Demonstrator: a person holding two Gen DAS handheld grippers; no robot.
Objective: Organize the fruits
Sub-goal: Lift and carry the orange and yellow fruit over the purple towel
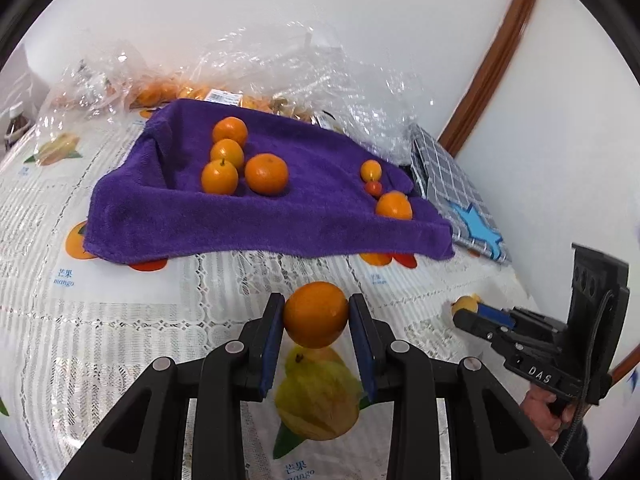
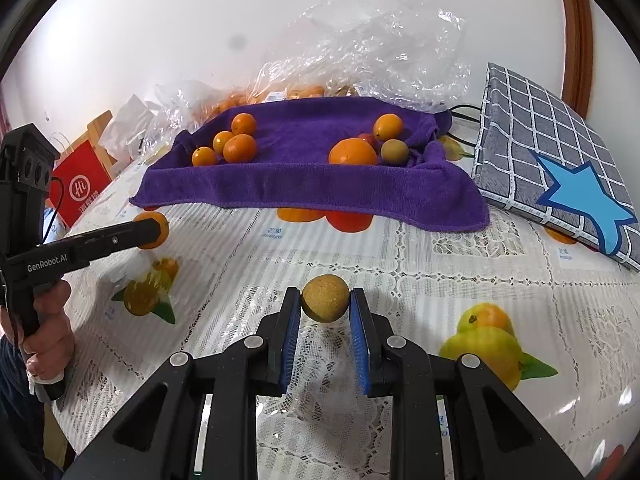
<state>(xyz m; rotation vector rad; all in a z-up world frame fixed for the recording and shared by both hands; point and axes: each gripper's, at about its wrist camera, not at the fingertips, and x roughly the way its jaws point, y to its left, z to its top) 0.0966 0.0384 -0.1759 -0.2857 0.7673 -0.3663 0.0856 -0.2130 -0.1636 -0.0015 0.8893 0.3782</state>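
Clamped in left hand-held gripper (image 1: pixel 316 314): smooth, glossy orange (image 1: pixel 316 314), above the surface (image 1: pixel 120 320). Pinched in right hand-held gripper (image 2: pixel 325 305): small round tan fruit (image 2: pixel 325 304), rough-skinned. More oranges on purple towel (image 1: pixel 224 216). Readable: "mango" on tablecloth, "GenRobot.AI", "DAS".

My jaws clamp an orange (image 1: pixel 316 314) above the bench (image 1: pixel 120 328) with its lace, fruit-printed cover. Ahead lies a purple towel (image 1: pixel 260 224) carrying four oranges (image 1: pixel 244 164) on its left and three smaller fruits (image 1: pixel 384 192) at its right. My right gripper (image 1: pixel 468 312) pinches a small yellowish fruit (image 1: pixel 464 303).
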